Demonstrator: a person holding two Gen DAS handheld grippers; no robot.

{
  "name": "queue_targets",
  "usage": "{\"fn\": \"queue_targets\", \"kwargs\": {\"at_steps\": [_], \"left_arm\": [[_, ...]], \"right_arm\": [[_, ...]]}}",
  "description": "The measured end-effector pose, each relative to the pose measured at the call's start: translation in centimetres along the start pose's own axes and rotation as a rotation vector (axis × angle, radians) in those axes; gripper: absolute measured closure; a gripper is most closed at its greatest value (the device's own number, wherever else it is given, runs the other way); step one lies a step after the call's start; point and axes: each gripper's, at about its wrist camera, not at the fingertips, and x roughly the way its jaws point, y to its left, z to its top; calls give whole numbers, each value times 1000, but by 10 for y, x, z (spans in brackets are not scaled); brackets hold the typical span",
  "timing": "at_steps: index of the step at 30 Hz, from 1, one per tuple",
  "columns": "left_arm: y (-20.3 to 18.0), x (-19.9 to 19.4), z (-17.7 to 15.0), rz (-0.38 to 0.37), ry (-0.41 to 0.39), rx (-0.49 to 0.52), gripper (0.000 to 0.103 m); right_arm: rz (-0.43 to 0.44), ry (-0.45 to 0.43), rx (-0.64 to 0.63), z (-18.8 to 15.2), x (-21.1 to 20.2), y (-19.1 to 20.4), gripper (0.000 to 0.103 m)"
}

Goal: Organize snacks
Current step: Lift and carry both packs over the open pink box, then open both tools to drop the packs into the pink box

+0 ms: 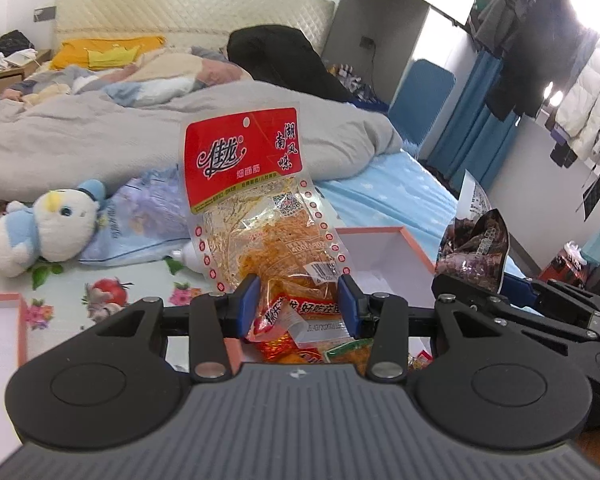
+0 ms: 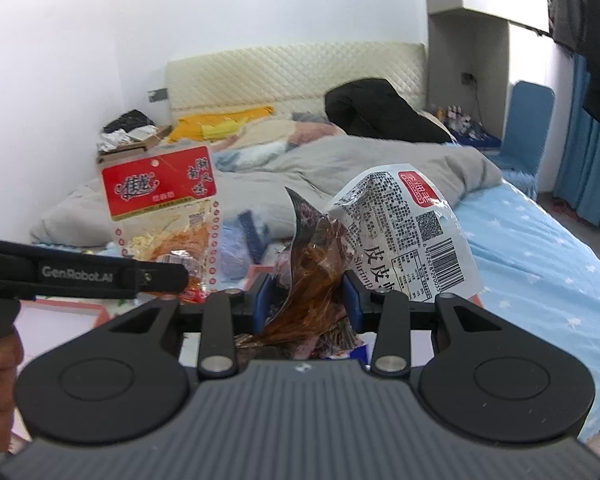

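Above the pink-edged box (image 1: 404,240) on the bed, the left gripper (image 1: 298,304) is clamped on the red-label snack bag (image 1: 256,208) and the right gripper (image 2: 310,300) on the dark shrimp snack bag (image 2: 400,216), both bags lifted upright, probably to sort them into it.

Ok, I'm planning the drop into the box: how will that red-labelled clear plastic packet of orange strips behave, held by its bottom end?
The red-labelled clear packet stands upright above the left gripper, so it is probably fairly stiff and light. Its film looks glossy, so it may slip. Pinched only at the bottom, the tall top could sway or tip when released.
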Motion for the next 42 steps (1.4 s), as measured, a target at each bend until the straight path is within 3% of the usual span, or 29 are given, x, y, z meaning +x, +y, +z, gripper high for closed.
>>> {"fn": "queue_targets", "kwargs": {"at_steps": [14, 22, 25, 27, 29, 30, 31, 32, 42], "left_arm": [[-17, 105, -19, 9, 200, 38, 55], [-12, 129, -29, 33, 259, 43, 54], [-15, 132, -29, 34, 267, 53, 53], [-17, 132, -28, 46, 271, 68, 45], [-19, 132, -26, 58, 279, 80, 25], [-19, 131, -25, 67, 272, 80, 25], [-20, 128, -23, 67, 260, 78, 25], [-21, 124, -22, 62, 252, 77, 25], [-29, 53, 3, 67, 121, 98, 25]], "right_arm": [[-25, 191, 55, -42, 61, -47, 62], [-21, 260, 66, -61, 81, -58, 62], [-22, 260, 78, -60, 79, -61, 60], [-23, 258, 92, -59, 77, -64, 59], [-26, 260, 104, -57, 76, -65, 50], [-24, 261, 107, -56, 75, -64, 44], [-26, 260, 108, -55, 73, -63, 30], [-33, 249, 111, -54, 70, -63, 27], [-44, 112, 121, -21, 15, -59, 27]]}}
